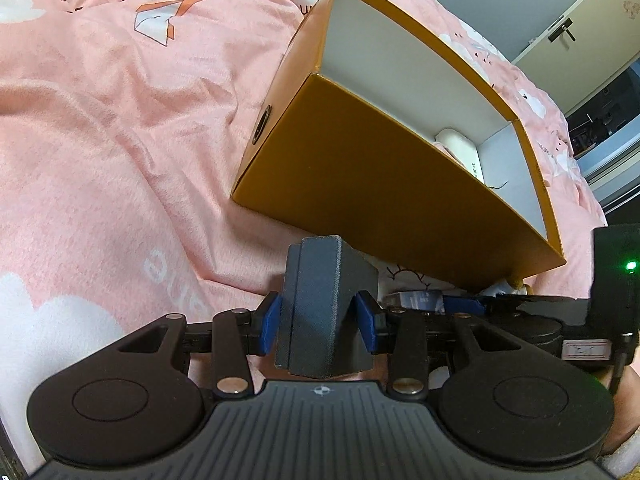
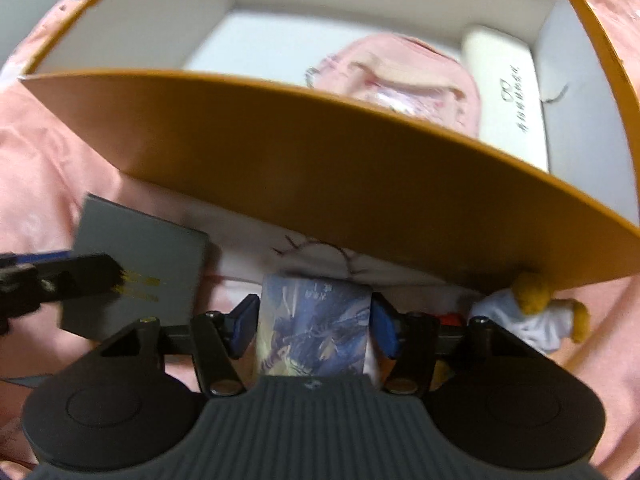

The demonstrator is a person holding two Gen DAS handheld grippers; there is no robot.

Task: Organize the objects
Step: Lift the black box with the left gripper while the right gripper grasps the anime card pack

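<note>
Both hands are at the pick-up-and-load stage of the tidying: things are being gathered off the bed (image 1: 100, 128) to go into the open orange box (image 1: 360, 152), which sits on the pink patterned quilt with its mouth tipped toward the cameras.

The left claw (image 1: 325, 322) is clenched on a small dark grey box (image 1: 326, 304); its blue pads (image 1: 270, 318) press both sides and the box stands upright between them, just short of the orange box's near wall. In the right wrist view the same grey box (image 2: 140, 256) shows flat-faced with gold lettering (too blurred to read).

The right claw (image 2: 314, 320) has a small blue illustrated box (image 2: 314, 320) between its pads; it fills the gap and seems pinched on both sides, so I judge it grasped, though the picture is smeared and the contact on the right pad is not crisp. This box looks like stiff printed card, light and rigid, so it should hold its shape in the pinch.

Already in the orange box lie a pink cloth pouch (image 2: 400, 76) and a cream case (image 2: 508, 92) against the right wall. A little bear toy (image 2: 536, 308) in white cloth lies on the bed, right beside the box's near corner, not yet collected.

Next, each load must be lifted clear of the near wall, carried over the rim and let go above free floor at the box's left side
</note>
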